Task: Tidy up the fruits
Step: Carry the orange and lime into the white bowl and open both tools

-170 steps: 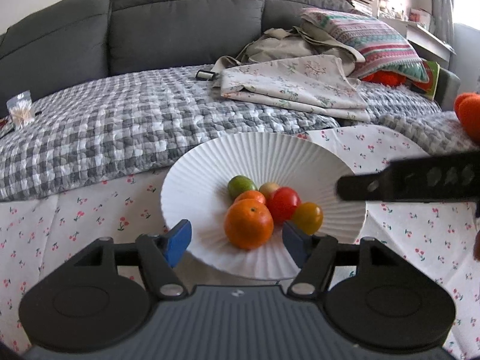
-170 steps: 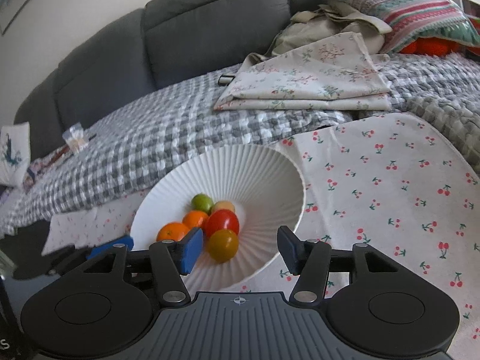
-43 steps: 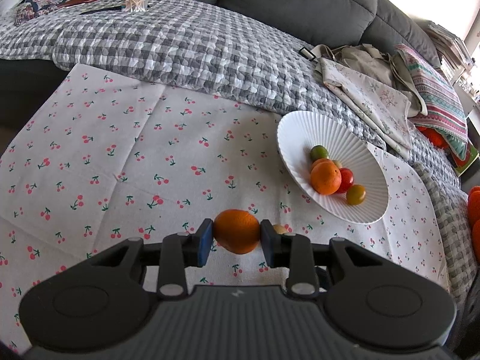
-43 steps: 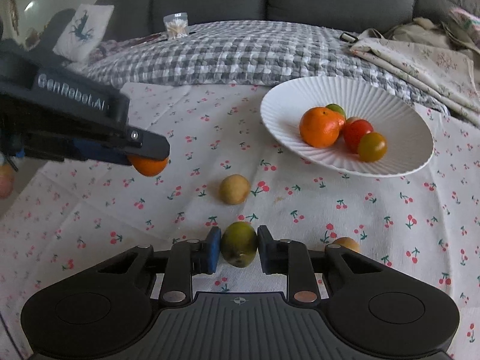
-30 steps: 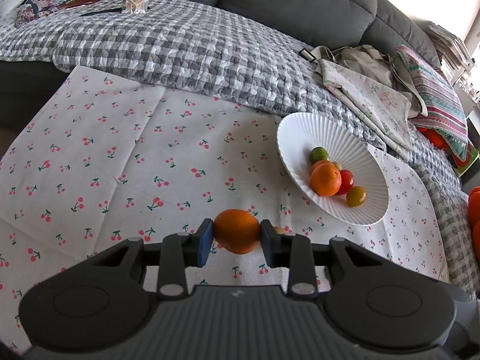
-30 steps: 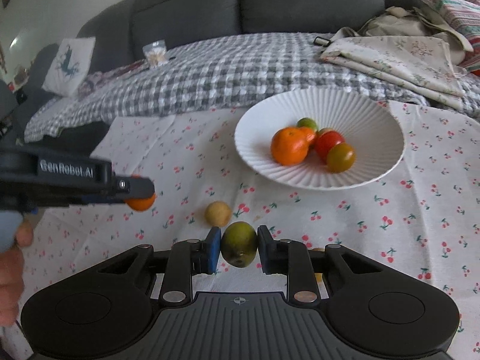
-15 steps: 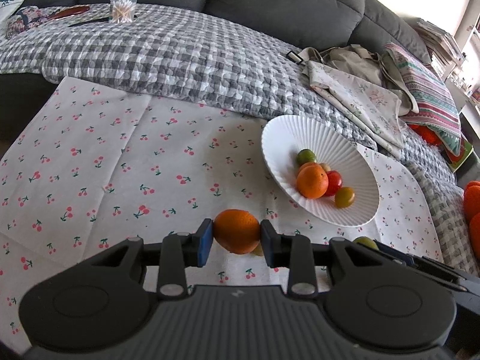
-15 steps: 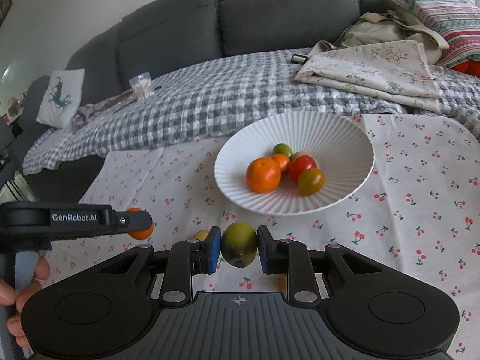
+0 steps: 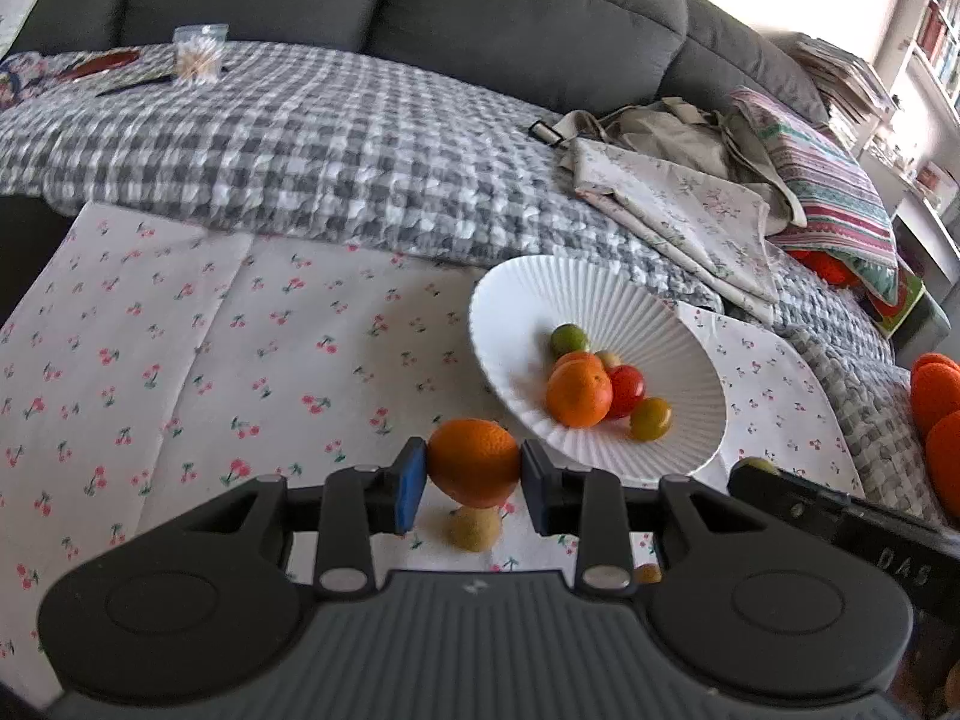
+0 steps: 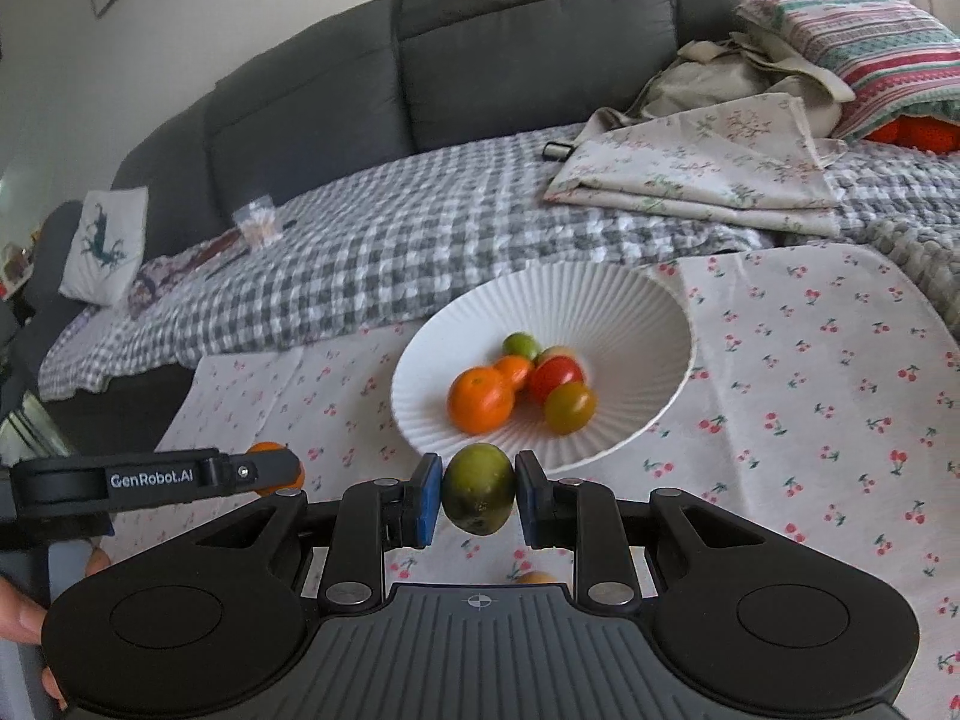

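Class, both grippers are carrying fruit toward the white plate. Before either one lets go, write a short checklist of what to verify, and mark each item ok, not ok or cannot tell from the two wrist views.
1. Left gripper grips the orange between both pads: ok.
2. Right gripper grips the green fruit between both pads: ok.
3. White plate has bare room beside the fruit pile: ok.
4. Either held fruit is already over the plate: not ok, both sit short of its near rim.
5. Loose yellow fruit on the cherry-print cloth is clear of the path: cannot tell.
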A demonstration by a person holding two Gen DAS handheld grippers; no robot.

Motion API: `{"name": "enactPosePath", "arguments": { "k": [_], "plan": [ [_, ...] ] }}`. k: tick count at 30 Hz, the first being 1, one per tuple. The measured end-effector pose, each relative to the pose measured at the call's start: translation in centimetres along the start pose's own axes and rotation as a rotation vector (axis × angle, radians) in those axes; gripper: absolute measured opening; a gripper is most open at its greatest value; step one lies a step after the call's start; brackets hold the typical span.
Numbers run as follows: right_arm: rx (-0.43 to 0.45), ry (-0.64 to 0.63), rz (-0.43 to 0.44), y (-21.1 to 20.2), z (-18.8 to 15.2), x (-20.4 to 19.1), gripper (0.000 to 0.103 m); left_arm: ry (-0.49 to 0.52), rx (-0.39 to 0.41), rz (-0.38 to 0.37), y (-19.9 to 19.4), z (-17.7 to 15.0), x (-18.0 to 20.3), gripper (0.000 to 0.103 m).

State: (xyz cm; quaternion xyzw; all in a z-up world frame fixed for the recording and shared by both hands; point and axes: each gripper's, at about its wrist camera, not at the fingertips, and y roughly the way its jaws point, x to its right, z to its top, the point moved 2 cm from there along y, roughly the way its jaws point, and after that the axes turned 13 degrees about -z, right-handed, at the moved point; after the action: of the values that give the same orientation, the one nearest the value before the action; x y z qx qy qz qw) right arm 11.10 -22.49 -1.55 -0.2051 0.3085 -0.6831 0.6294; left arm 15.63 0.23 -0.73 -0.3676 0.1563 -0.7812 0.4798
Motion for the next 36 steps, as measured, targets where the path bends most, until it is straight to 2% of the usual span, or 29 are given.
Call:
{"name": "enactPosePath", "arguments": {
  "k": [4, 11, 18, 24, 27, 36],
  "plan": [
    [0.012, 0.026, -0.009, -0.1, 0.7, 1.1, 0.024, 0.026, 0.004, -0.001, 0.7, 0.6, 0.5, 0.032],
    [0.028, 0.076, -0.042, 0.4, 2.1, 3.3, 0.024, 0.054, 0.014, -0.047, 2.7, 2.3, 1.4, 0.032],
    [0.018, 0.128, -0.089, 2.4, 3.2, 5.7, 0.024, 0.088, -0.002, -0.048, 5.8, 3.4, 1.9, 0.032],
    [0.011, 0.102, -0.103, 4.5, 3.5, 5.4, 0.024, 0.083, -0.01, -0.042, 8.4, 4.3, 1.7, 0.032],
    [0.012, 0.096, -0.098, 5.5, 3.8, 5.3, 0.024, 0.061, -0.002, -0.06, 9.5, 4.9, 1.4, 0.032],
    [-0.013, 0.068, -0.119, 9.0, 4.3, 5.0, 0.024, 0.074, -0.012, -0.091, 12.5, 4.9, 1.2, 0.033]
  ]
}}
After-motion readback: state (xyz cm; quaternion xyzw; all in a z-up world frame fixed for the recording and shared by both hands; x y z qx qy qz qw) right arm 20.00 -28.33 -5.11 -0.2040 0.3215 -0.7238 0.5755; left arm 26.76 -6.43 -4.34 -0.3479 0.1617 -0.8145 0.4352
